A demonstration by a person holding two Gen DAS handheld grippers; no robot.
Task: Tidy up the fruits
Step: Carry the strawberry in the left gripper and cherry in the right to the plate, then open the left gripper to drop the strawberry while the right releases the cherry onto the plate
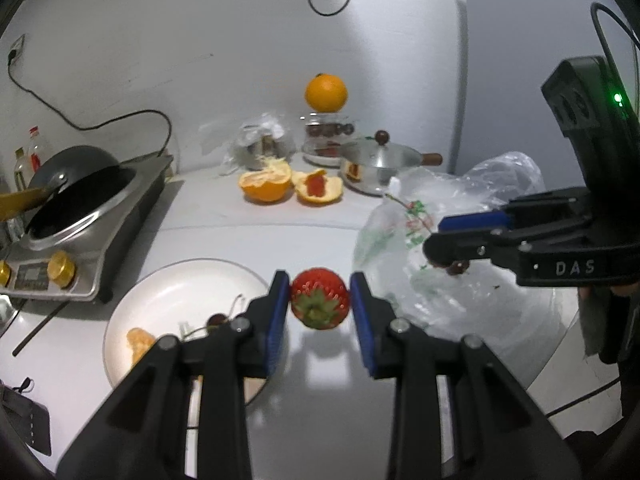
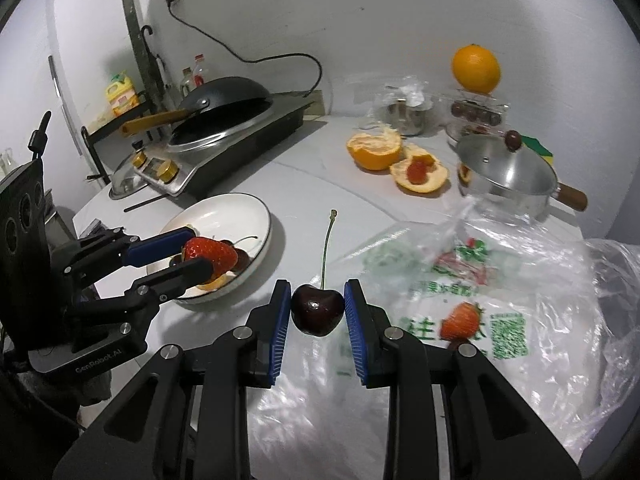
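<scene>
Pinching a strawberry [image 1: 319, 298] between left fingers [image 1: 279, 304], cherry [image 2: 317, 309] clamped between right fingers [image 2: 355, 312], stem upright

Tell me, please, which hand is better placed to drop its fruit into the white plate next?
Probably the left. Its tool holds the strawberry right at the white plate, while the right tool grips the cherry over the plastic bag.

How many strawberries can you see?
3. One strawberry is held in the left tongs by the plate, one lies in the plastic bag, and one sits in the orange peel. More may hide in the bag.
</scene>
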